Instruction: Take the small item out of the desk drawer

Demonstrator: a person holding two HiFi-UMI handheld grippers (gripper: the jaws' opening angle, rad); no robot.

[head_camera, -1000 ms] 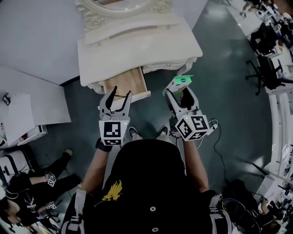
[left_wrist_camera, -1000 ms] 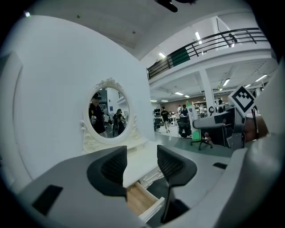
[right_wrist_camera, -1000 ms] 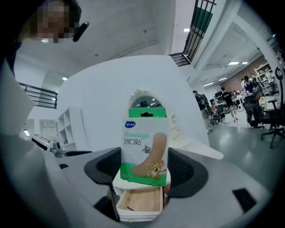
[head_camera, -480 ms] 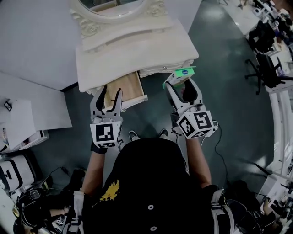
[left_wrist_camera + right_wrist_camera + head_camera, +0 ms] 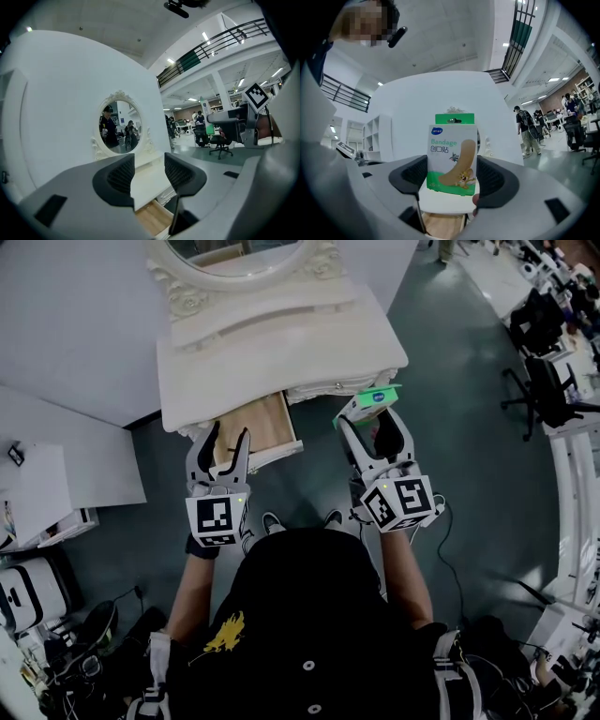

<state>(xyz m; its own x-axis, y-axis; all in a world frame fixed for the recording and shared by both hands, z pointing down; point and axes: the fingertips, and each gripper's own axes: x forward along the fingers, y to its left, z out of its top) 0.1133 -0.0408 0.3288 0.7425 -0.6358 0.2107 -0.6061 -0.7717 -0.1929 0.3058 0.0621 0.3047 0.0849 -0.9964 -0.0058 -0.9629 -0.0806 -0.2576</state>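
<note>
Within right claw, bandage pack

The drawer juts from the desk's front; left gripper before it, bandage pack to its right.

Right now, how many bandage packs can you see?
1: a bandage pack clamped in the right gripper. The open drawer's rear is hidden under the desktop, so more may lie there.

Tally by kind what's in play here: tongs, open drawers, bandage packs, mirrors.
Tongs: 2 (left tongs, right tongs)
Drawer, open: 1
Bandage pack, in the right tongs: 1
Mirror: 1
Total: 5
</note>
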